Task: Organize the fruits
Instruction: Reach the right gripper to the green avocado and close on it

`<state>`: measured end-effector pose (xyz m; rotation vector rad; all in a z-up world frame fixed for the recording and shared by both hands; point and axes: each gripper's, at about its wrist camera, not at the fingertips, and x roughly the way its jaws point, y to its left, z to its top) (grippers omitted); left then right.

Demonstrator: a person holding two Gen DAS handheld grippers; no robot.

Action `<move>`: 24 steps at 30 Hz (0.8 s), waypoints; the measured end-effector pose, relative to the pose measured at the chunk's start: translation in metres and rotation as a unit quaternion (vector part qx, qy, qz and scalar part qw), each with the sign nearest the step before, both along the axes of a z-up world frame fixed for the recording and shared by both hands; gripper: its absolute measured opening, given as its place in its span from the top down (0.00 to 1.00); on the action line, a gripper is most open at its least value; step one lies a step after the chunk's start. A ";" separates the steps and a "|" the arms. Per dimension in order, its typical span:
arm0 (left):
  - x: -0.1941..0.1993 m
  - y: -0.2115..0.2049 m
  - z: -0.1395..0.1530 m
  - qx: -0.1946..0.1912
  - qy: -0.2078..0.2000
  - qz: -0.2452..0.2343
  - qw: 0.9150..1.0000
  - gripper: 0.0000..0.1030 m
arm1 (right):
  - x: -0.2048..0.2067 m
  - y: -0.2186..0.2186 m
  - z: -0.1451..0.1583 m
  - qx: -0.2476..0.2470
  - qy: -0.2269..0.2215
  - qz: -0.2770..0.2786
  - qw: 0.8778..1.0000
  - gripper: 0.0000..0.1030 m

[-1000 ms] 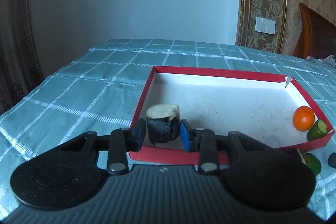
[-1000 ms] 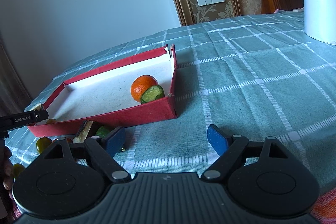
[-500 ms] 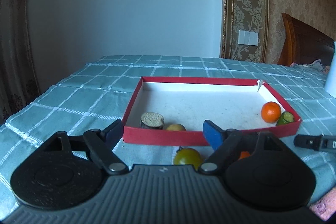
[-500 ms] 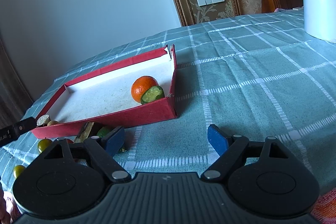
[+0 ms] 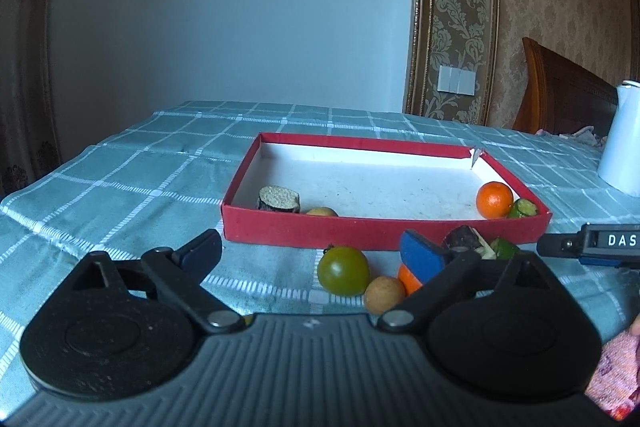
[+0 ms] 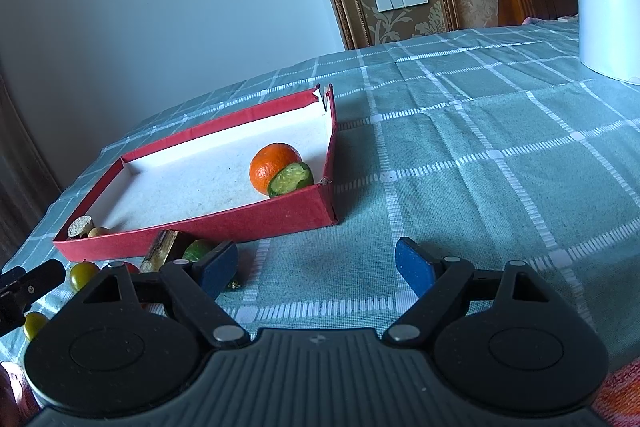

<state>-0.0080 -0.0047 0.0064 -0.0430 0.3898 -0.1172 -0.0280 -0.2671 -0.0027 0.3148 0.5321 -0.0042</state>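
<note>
Where left hand-held gripper (image 5: 310, 251) gapes, green tomato (image 5: 343, 270) between.

Checked tablecloth (image 5: 132, 183) under red tray (image 5: 360, 233)

red tray (image 5: 384, 231): shallow, white floor | orange (image 5: 494, 199) + cut green piece (image 5: 522, 207): touching, tray's near right corner | dark stub (image 5: 279, 198) + tan fruit (image 5: 322, 212): near left | green tomato (image 5: 343, 270), small brown fruit (image 5: 385, 294): tabletop, just near of tray

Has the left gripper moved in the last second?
Yes. The left gripper has backed away from the red tray, leaving the dark chunk inside.
</note>
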 end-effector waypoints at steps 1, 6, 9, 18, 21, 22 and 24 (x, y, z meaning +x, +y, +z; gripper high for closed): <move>0.001 0.002 0.000 -0.006 0.002 0.005 1.000 0.07 | 0.000 0.000 0.000 0.001 0.000 0.000 1.000 0.16; 0.003 0.010 -0.001 -0.025 0.007 0.020 0.999 0.07 | -0.001 -0.001 0.000 0.004 -0.002 0.001 1.000 0.16; 0.002 0.010 -0.001 -0.024 0.003 0.023 0.999 0.07 | -0.004 -0.002 0.001 0.008 -0.013 0.003 1.000 0.15; 0.006 0.012 -0.001 -0.029 0.012 0.029 0.999 0.07 | -0.021 0.027 0.017 -0.093 -0.048 0.074 0.992 0.15; 0.006 0.012 -0.001 -0.029 0.014 0.029 0.999 0.07 | -0.025 0.037 0.023 -0.127 -0.057 0.106 0.985 0.16; 0.006 0.012 -0.001 -0.029 0.015 0.030 0.999 0.07 | -0.024 0.040 0.024 -0.142 -0.054 0.119 0.981 0.19; 0.006 0.012 -0.002 -0.031 0.015 0.029 0.999 0.07 | -0.021 0.044 0.025 -0.159 -0.046 0.141 0.976 0.39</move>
